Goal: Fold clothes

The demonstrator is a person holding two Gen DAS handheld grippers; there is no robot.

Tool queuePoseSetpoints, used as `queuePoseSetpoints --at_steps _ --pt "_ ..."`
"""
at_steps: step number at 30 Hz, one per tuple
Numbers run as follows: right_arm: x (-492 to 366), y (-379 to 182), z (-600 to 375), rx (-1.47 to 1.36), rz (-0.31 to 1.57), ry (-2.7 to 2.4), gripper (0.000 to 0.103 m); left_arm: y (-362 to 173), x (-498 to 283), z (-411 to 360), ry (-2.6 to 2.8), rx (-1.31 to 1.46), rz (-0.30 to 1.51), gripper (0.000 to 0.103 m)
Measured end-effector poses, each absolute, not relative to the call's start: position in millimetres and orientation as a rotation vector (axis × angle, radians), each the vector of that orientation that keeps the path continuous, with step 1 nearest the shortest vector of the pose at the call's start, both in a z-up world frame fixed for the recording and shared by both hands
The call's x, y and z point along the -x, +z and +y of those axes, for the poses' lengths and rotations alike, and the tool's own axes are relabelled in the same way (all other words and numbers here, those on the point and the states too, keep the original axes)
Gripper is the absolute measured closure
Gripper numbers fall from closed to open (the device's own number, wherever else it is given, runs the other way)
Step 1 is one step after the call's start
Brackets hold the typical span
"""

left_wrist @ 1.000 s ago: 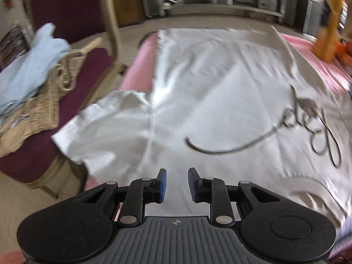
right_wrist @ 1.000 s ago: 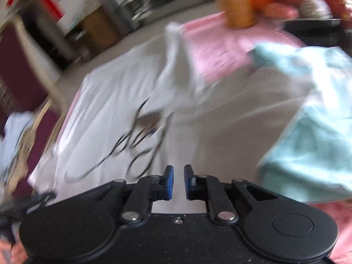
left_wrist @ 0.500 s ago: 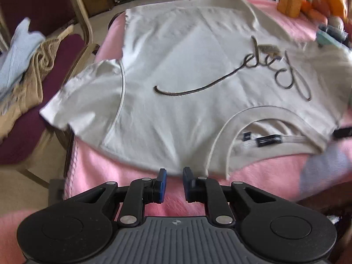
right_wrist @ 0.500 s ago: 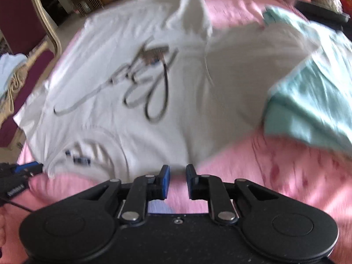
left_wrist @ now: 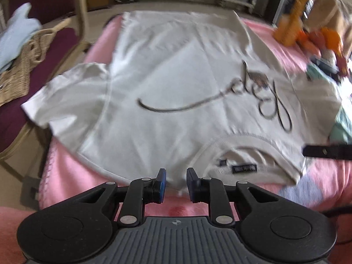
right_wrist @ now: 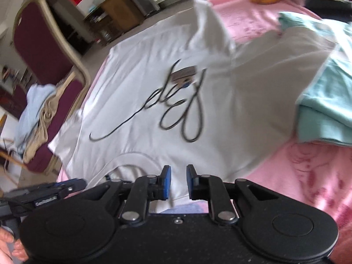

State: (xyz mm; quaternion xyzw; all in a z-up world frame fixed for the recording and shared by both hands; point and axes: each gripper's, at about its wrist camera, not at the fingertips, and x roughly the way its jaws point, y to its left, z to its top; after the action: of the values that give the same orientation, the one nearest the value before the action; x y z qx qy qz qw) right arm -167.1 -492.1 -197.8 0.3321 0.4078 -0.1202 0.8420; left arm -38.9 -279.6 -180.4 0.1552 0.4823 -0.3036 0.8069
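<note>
A white T-shirt [left_wrist: 171,83] with dark script lettering lies spread face up on a pink cloth-covered table [left_wrist: 66,176], collar toward me. It also shows in the right wrist view [right_wrist: 176,114]. My left gripper [left_wrist: 176,179] is open, its tips over the shirt's near shoulder edge left of the collar [left_wrist: 242,151]. My right gripper [right_wrist: 177,177] is open, its tips over the near shoulder right of the collar [right_wrist: 132,160]. Neither holds cloth. The far right hem corner [right_wrist: 206,22] is turned up.
A folded teal garment [right_wrist: 325,101] lies under the shirt's right sleeve. A maroon chair [left_wrist: 33,61] with a heap of clothes stands left of the table. Orange objects [left_wrist: 292,22] stand at the table's far right corner. The left gripper [right_wrist: 44,193] shows in the right wrist view.
Both grippers pulled back from over the shirt to its collar end, then came a little forward again. Their jaws have opened slightly. The shirt lies unchanged.
</note>
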Motion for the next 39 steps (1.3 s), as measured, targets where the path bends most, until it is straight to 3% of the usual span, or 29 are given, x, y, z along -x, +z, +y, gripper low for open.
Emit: queuePoseSetpoints --at_steps 10,17,24,33,36,39 --pt "162 -178 -488 -0.653 0.888 -0.265 0.088 -171 46 -268 -0.663 -0.366 1.056 0.081" --pt "151 -140 -496 -0.608 0.821 -0.279 0.085 -108 16 -262 -0.598 -0.309 0.866 0.081" --pt "110 -71 -532 -0.54 0.624 -0.312 0.061 -54 -49 -281 -0.516 -0.265 0.704 0.081" --pt "5 -85 -623 -0.622 0.564 -0.437 0.042 -92 -177 -352 -0.418 -0.29 0.751 0.082" --pt "-34 -111 -664 -0.624 0.562 -0.534 0.044 -116 -221 -381 -0.378 -0.298 0.773 0.082" --pt "-72 -142 -706 -0.587 0.577 -0.606 0.071 -140 -261 -408 -0.348 -0.312 0.775 0.086"
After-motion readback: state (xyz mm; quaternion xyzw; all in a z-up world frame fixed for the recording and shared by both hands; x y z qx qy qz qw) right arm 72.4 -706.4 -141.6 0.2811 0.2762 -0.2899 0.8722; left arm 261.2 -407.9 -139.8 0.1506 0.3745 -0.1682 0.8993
